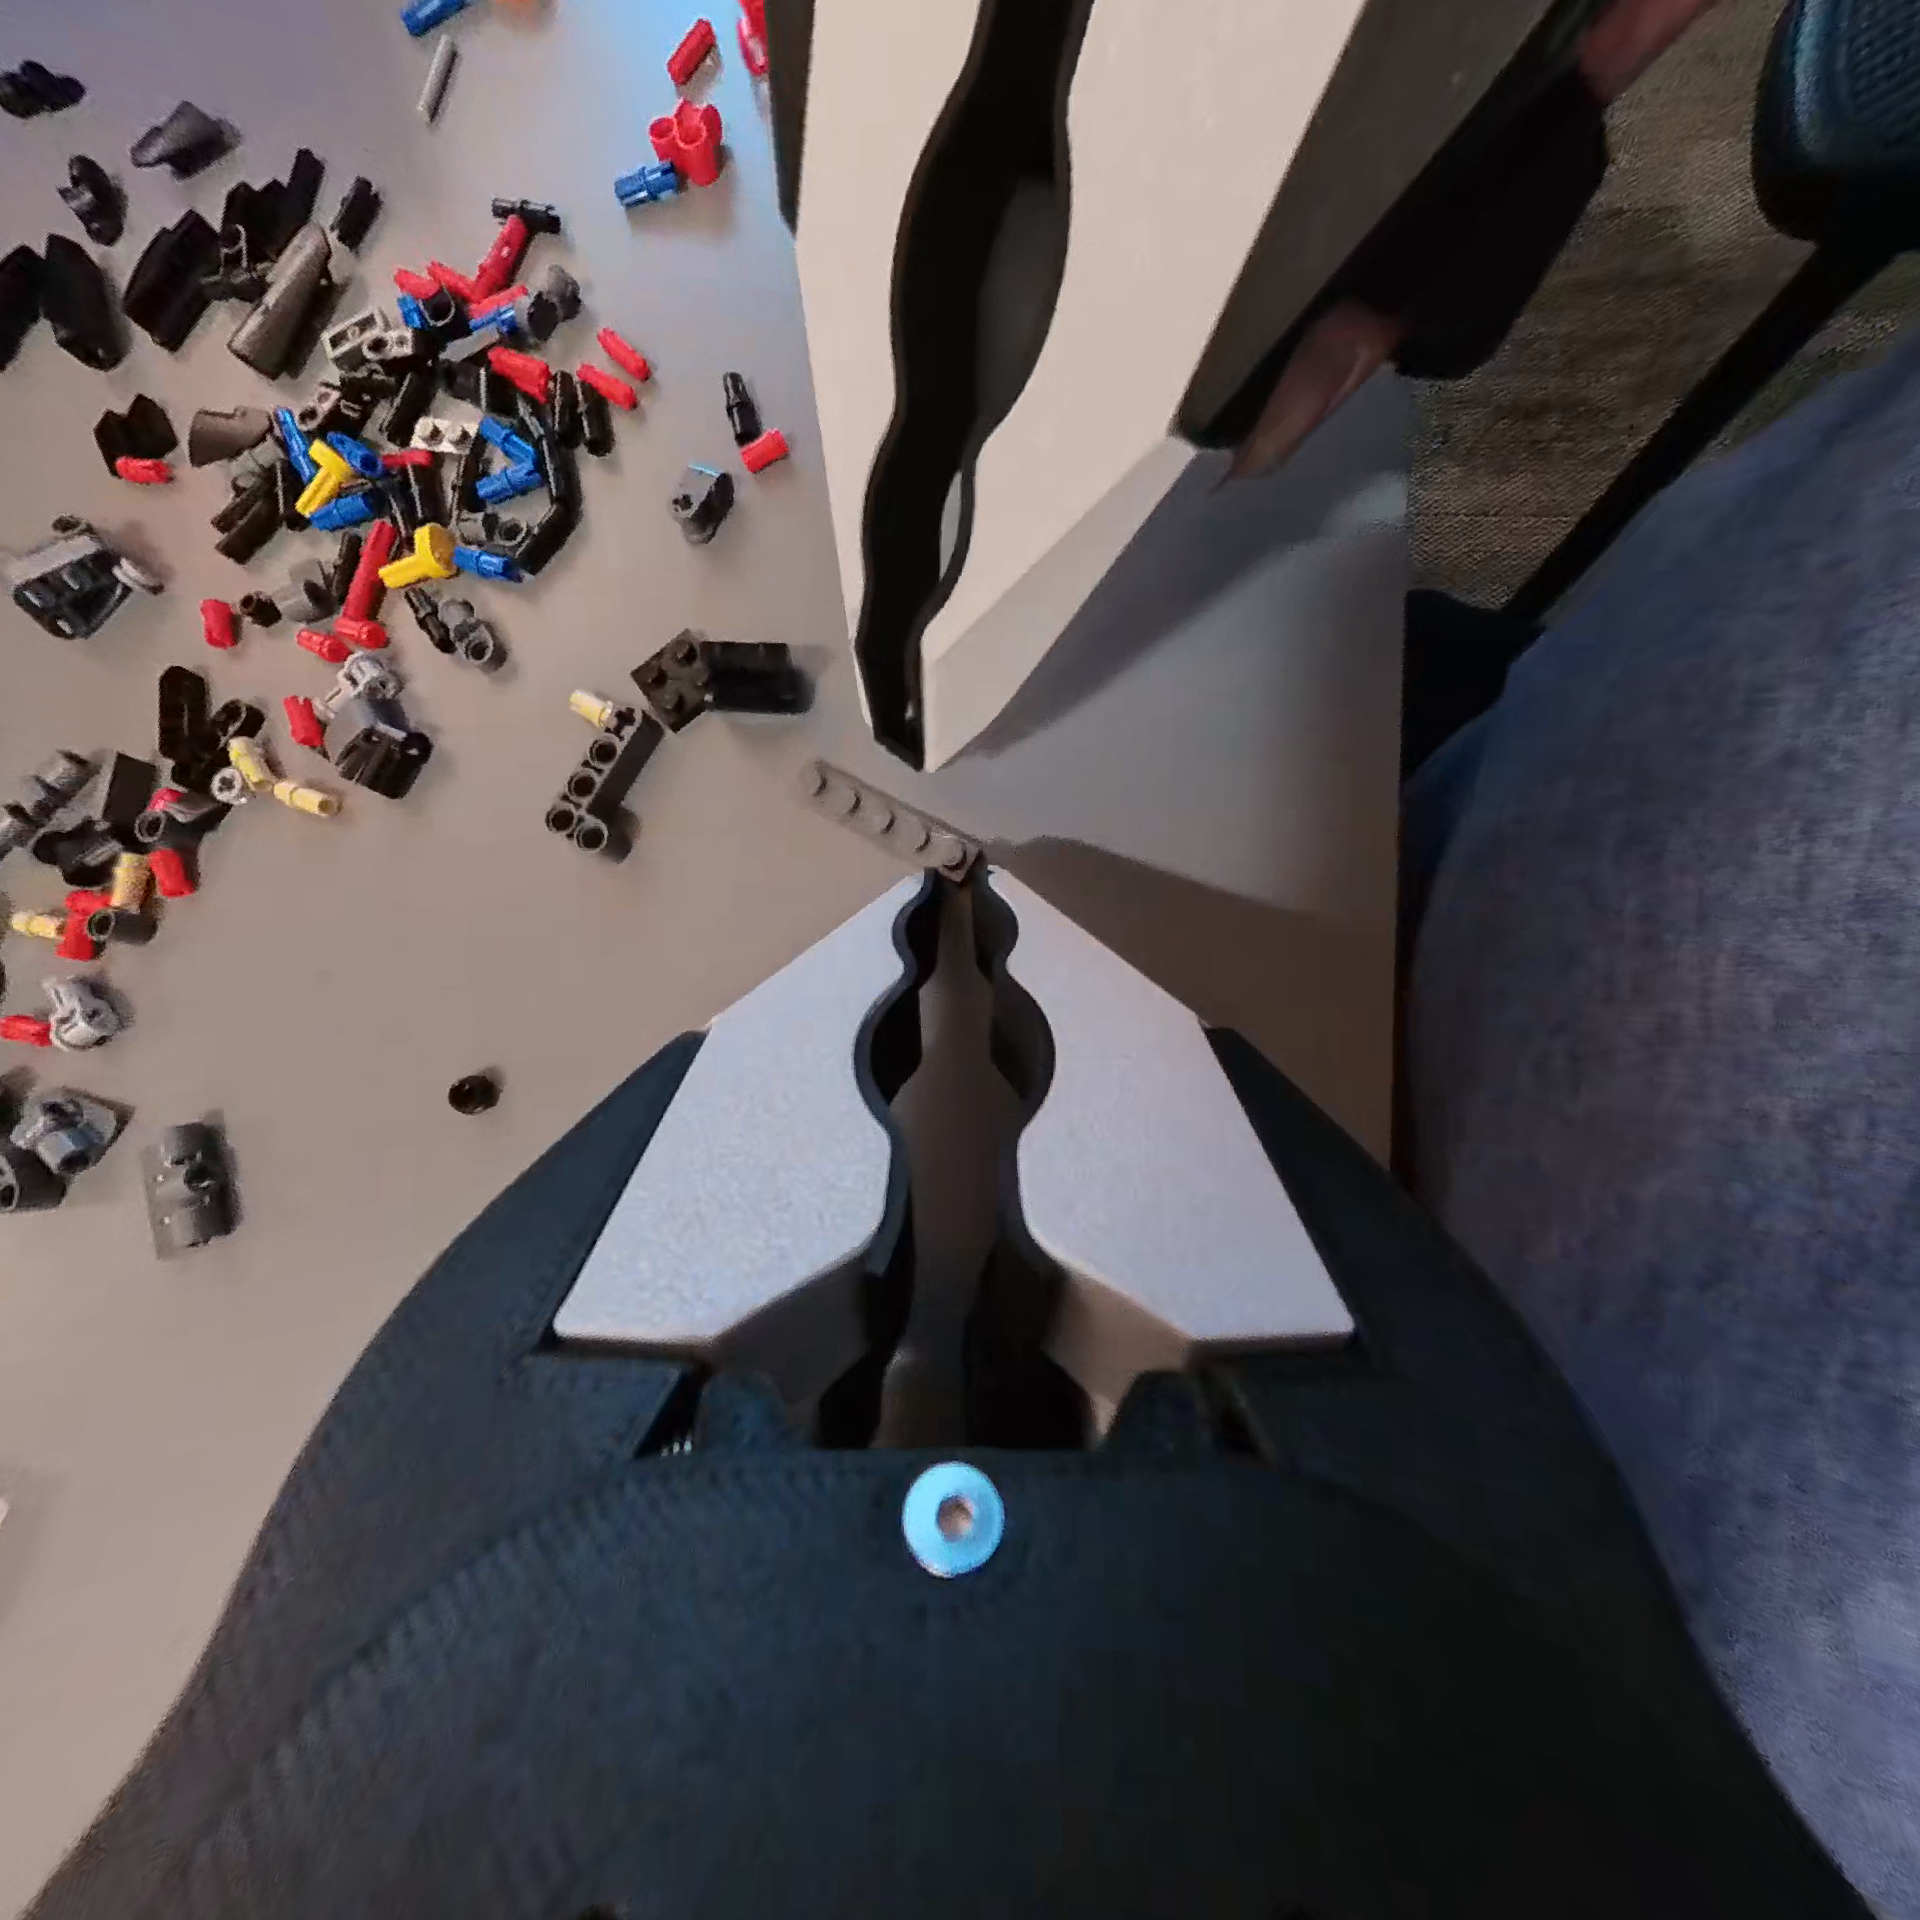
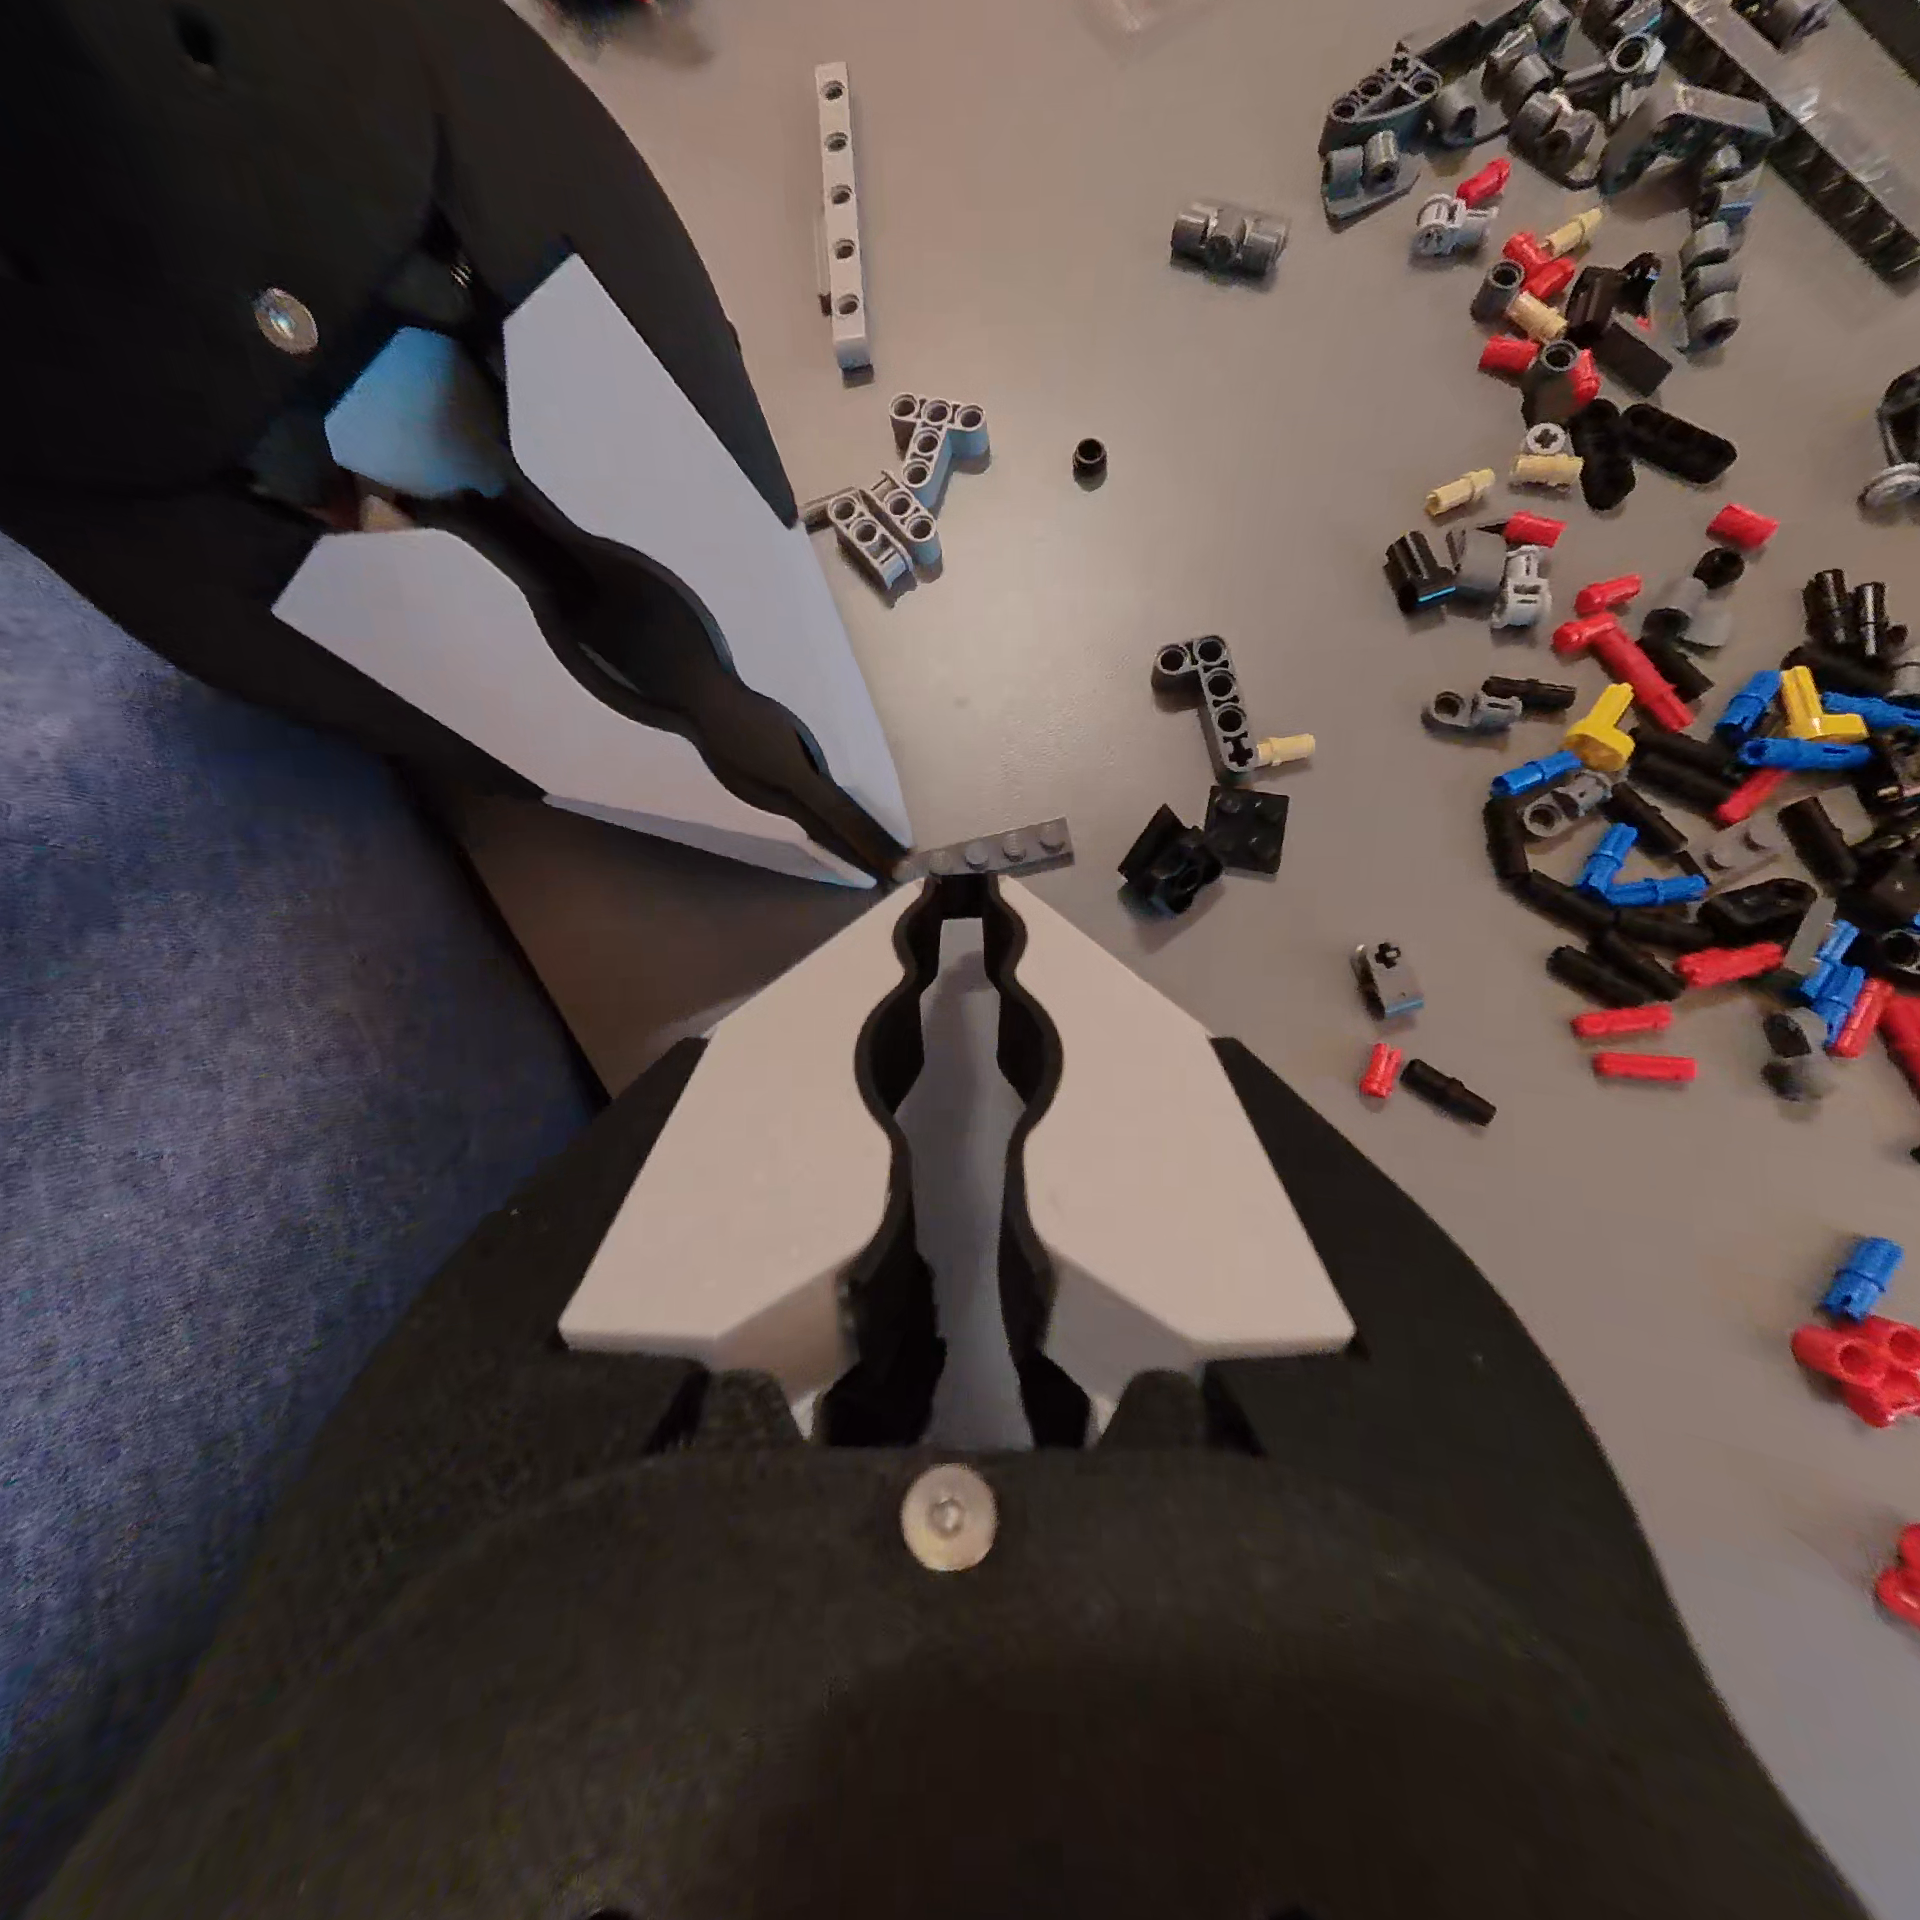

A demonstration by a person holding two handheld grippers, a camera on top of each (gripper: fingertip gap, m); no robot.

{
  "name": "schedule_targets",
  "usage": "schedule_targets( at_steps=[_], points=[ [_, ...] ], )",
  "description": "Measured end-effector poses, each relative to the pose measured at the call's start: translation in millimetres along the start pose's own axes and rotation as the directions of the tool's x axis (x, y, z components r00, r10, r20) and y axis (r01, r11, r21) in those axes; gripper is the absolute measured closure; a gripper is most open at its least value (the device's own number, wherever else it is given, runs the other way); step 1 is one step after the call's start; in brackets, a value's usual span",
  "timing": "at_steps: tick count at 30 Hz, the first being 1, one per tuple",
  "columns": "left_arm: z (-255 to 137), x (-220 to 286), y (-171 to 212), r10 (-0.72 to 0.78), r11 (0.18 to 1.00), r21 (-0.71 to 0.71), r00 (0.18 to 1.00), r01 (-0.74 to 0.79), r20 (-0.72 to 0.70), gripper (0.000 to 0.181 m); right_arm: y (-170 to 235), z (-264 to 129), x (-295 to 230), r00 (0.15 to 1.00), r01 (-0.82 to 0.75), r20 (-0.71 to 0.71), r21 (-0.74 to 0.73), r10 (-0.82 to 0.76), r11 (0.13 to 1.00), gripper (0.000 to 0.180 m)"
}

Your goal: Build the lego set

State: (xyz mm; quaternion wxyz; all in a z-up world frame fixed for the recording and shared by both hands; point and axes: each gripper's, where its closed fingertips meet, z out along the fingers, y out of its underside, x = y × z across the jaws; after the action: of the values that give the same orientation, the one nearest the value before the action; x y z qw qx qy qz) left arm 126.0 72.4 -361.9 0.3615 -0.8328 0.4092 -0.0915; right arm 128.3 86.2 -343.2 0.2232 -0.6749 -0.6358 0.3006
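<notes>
A: Fingers [image 1: 940,935] on the left gripper [image 1: 956,883] pinch one end of the grey studded plate [image 1: 888,821], mid-frame above the table [image 1: 416,1299].

B: Yep, right gripper [image 2: 958,894] looks nearly closed under that plate [image 2: 997,847] too; can't tell if it's actually gripping.

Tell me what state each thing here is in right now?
Left gripper: shut on one end of the grey strip.
Right gripper: shut on the grey strip.
Grey strip: held flat, studs up, between both grippers.
Loose pieces: scattered on the table, unassembled.
Black square plate: lying on the table, joined to a black piece.
</notes>
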Motion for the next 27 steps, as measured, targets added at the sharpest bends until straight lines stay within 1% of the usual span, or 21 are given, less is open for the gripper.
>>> schedule_targets(
  at_steps=[1, 5, 9, 13, 16, 20, 27],
  points=[
    [0.1, 0.2, -0.8, 0.003, 1.0, 0.003, 1.0, -0.003, 0.0, 0.176, 0.3, -0.1, 0.5, 1.0, -0.004, 0.004, 0.002, 0.004, 1.0, 0.176],
    [-4.9, -5.1, -2.0, -0.026, 0.999, 0.033, 1.0, 0.026, -0.007, 0.173, -0.2, 1.8, 2.7, 0.999, 0.04, 0.01, 0.004, -0.04, 0.999, 0.176],
    [-6.0, -9.3, 0.4, -0.026, 0.999, 0.029, 1.0, 0.026, 0.002, 0.169, -3.2, 7.4, 0.3, 0.995, 0.094, 0.04, 0.002, -0.094, 0.996, 0.176],
    [-7.4, -13.2, -0.4, -0.037, 0.999, 0.038, 0.999, 0.037, 0.004, 0.169, -3.4, 11.9, 1.4, 0.989, 0.145, 0.047, -0.025, -0.144, 0.989, 0.176],
    [-6.7, -13.1, -0.2, -0.034, 0.999, 0.039, 0.999, 0.034, -0.001, 0.17, -2.9, 13.9, 0.3, 0.987, 0.153, 0.058, -0.033, -0.151, 0.988, 0.176],
    [-8.3, -10.9, -5.8, 0.0, 0.998, 0.063, 1.0, 0.001, -0.01, 0.17, 0.5, 16.2, 1.1, 0.985, 0.165, 0.056, -0.046, -0.163, 0.985, 0.175],
    [-11.9, -10.5, -14.0, 0.126, 0.988, 0.095, 0.992, -0.124, -0.016, 0.166, -0.1, 16.8, 2.2, 0.984, 0.168, 0.059, -0.047, -0.165, 0.985, 0.175]
  ],
)
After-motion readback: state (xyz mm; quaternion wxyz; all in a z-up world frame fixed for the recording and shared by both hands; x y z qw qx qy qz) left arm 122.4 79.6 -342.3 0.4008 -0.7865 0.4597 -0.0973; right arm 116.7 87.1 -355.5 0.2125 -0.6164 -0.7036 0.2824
